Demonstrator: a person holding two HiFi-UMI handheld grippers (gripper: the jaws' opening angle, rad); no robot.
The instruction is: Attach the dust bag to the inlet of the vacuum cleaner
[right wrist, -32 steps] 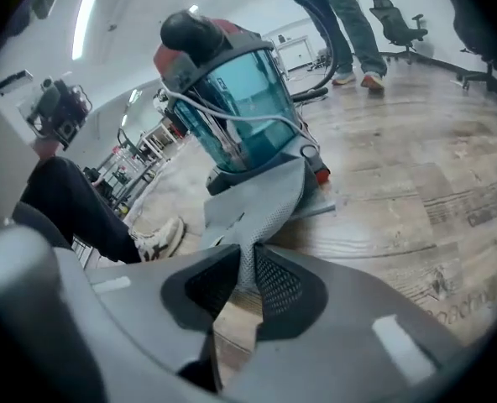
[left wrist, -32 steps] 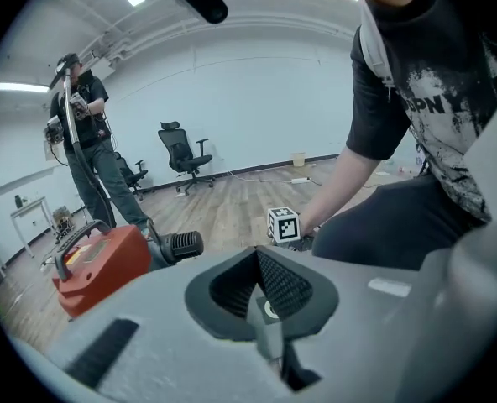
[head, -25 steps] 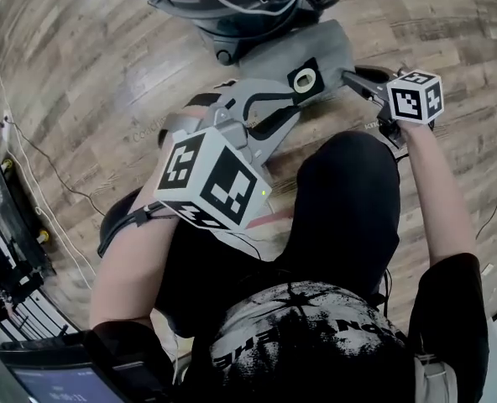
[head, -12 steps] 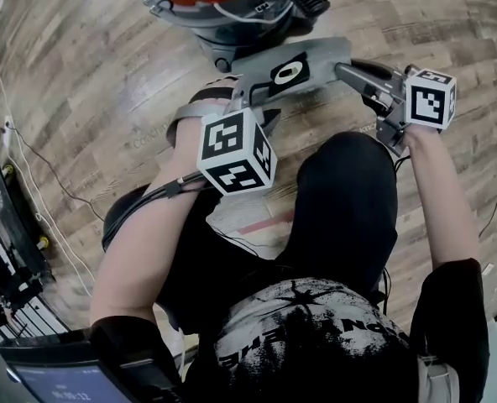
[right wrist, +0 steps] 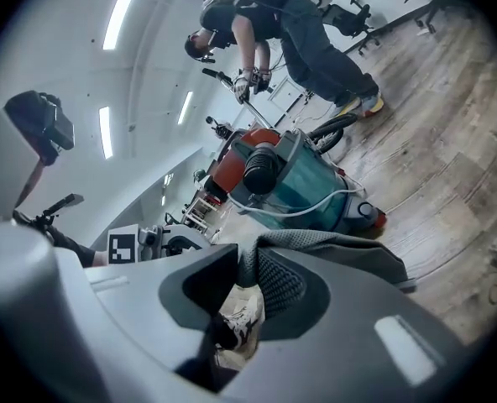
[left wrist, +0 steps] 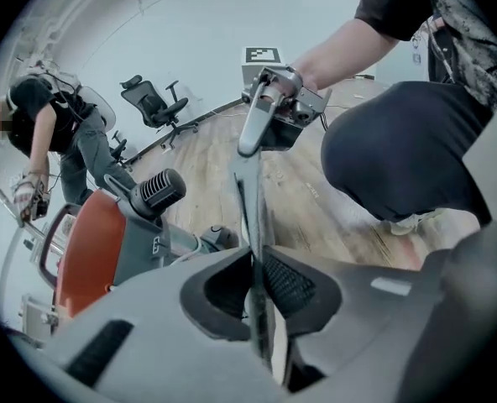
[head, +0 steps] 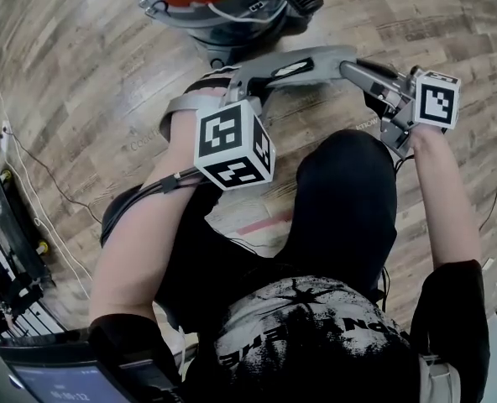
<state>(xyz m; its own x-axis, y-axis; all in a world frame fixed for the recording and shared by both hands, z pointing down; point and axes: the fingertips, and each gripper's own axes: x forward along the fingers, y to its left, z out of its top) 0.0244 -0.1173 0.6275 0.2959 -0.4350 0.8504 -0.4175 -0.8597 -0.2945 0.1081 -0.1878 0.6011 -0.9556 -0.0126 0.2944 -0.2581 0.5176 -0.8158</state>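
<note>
The floor (head: 72,65) was grey-brown wood-look planking that ran across the whole room. Thin cables (head: 32,159) trailed over it at the left, near a dark rack of equipment (head: 9,250) at the edge, and a screen (head: 60,383) showed in the bottom left corner. Plain pale walls (left wrist: 190,32) met the floor at a dark skirting strip. A black office chair (left wrist: 154,105) stood near that wall. Long light strips (right wrist: 120,11) glowed on the white ceiling. Another person (left wrist: 55,133) bent forward in the background.
</note>
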